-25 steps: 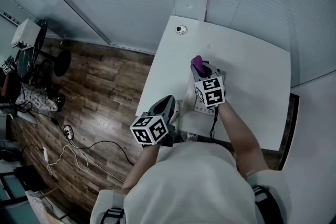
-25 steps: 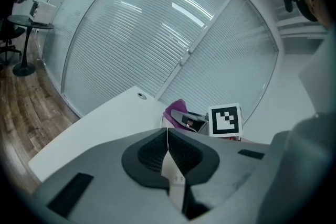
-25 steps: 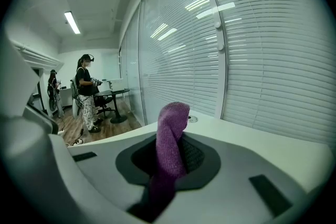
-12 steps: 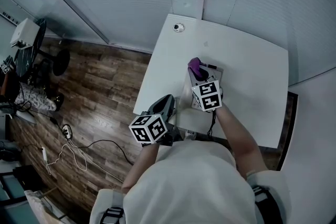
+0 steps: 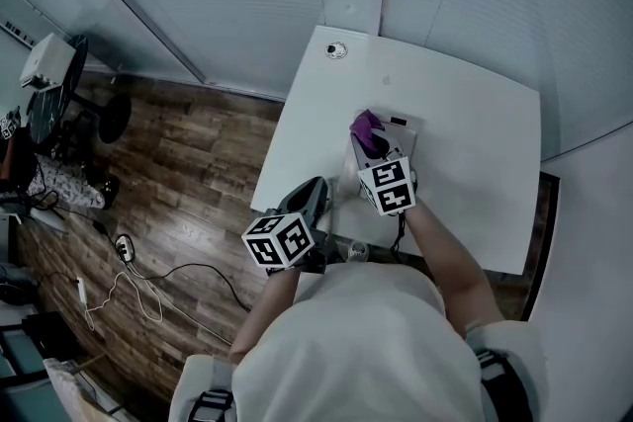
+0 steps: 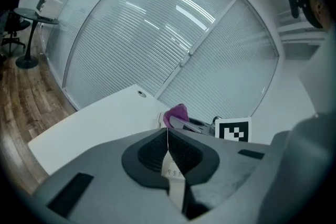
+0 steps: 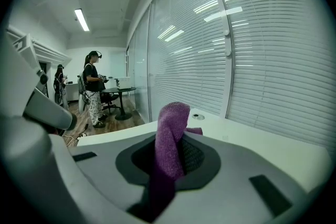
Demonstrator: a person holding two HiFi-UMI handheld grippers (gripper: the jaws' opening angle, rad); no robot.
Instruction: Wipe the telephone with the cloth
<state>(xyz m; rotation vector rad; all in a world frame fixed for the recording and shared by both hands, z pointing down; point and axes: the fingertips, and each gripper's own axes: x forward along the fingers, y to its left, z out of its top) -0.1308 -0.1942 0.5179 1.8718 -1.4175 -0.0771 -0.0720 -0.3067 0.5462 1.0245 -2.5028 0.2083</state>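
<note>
Far left of the head view: brown wood-plank floor [image 5: 188, 163], well below the left rim of the white rectangular table top [image 5: 475, 143]. Lower left of centre: grey hand-held left gripper [image 5: 318, 185] at the near-left table edge, jaws pressed together, nothing visibly gripped, apart from the telephone and giving it no support. Centre: pale grey desk telephone [image 5: 406, 137] flat on the table, mostly covered by the right gripper [image 5: 368, 141]. Right gripper clamped on a fold of purple knitted cloth [image 5: 366, 124], loose end poking past the jaw tips over the telephone's upper-left end. Contact between cloth and casing not confirmable from any view. Risks, as judged: telephone unbraced, so likely to skid on the smooth top under a firm stroke, worst towards the left rim and the floor beyond. Cloth held by a narrow fold only, so liable to drag out of the jaws or bunch to one side, leaving hard jaw tips to scrape the casing. Right: broad run of table top towards the far rim, probably the safer direction for a stroke.
</note>
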